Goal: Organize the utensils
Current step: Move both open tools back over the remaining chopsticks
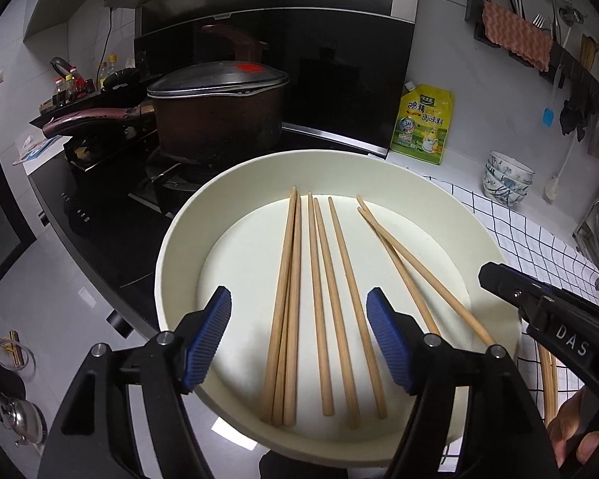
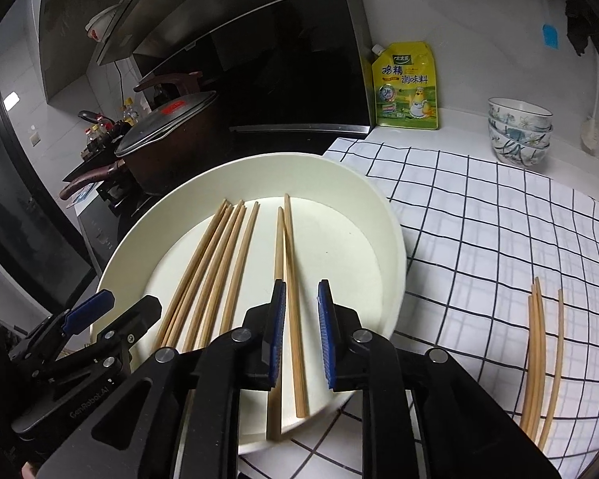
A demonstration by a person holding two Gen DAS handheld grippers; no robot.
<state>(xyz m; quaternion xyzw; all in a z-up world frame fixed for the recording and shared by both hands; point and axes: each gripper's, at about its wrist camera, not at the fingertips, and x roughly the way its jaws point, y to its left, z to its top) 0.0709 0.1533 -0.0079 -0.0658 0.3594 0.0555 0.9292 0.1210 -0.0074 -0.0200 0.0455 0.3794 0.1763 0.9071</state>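
Jaws of the left gripper stand wide apart over the near rim of the cream tray, blue pads empty, nothing between them. Jaws of the right gripper are parted by a narrower gap; one chopstick of the crossed pair runs up through that gap, but neither pad visibly presses on it.

Round cream tray sits on the desk, partly on the checked cloth, its left edge next to the black stovetop. Inside lie wooden chopsticks, lengthwise, thick ends toward the cameras. On the left, a cluster of three touching side by side. Beside them, three more, slightly fanned, apart from one another at the near ends. On the right, the crossed pair, meeting near their far tips and spreading toward the near rim.

Off the tray, to the right on the checked cloth, loose chopsticks lie close together, well apart from the tray.

Farther back: a dark lidded pot on the stovetop, handle pointing left. A yellow seasoning pouch stands against the wall. Stacked patterned bowls sit on the desk to its right. Utensils hang from a wall rail above.
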